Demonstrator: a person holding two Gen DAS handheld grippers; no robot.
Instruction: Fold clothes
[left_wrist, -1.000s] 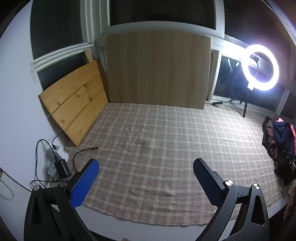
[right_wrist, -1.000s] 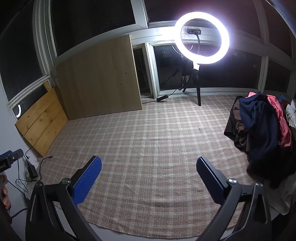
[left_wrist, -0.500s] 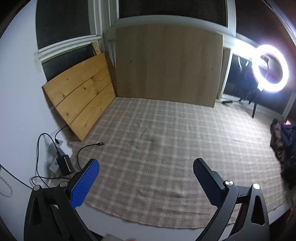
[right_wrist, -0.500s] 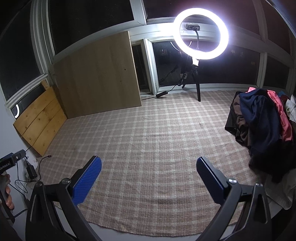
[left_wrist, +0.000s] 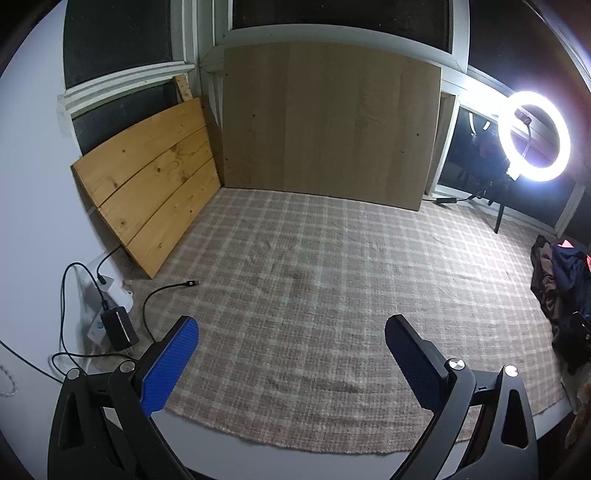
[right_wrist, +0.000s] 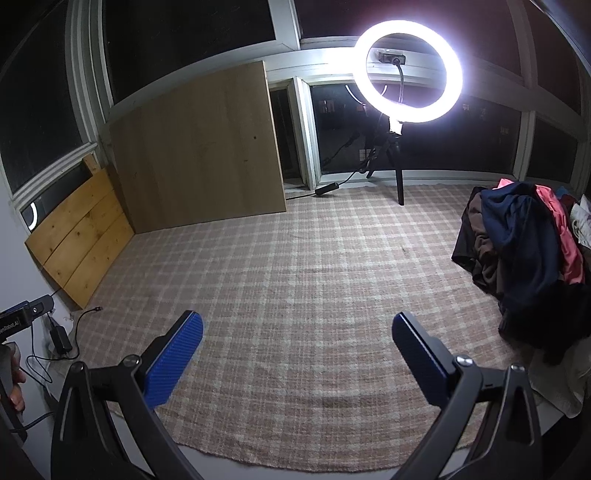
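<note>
Left tool (left_wrist: 291, 354) panned left, one clothes pile (right_wrist: 524, 254), two boards

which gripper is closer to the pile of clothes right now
Right. The right gripper has the clothes pile just ahead to its right; from the left gripper the pile sits far off at the view's right edge.

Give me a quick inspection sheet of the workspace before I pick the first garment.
Surface: plaid rug, middle bare.
Job's things: clothes pile heaped at the rug's right edge, unfolded.
Clutter: nothing seen on the rug's middle.
Grippers: left gripper open, holding nothing; right gripper open, holding nothing.
Cables: black cable lies on the rug's left edge, near the power adapter.
Surroundings: ring light lit; wooden boards lean against the wall.
</note>
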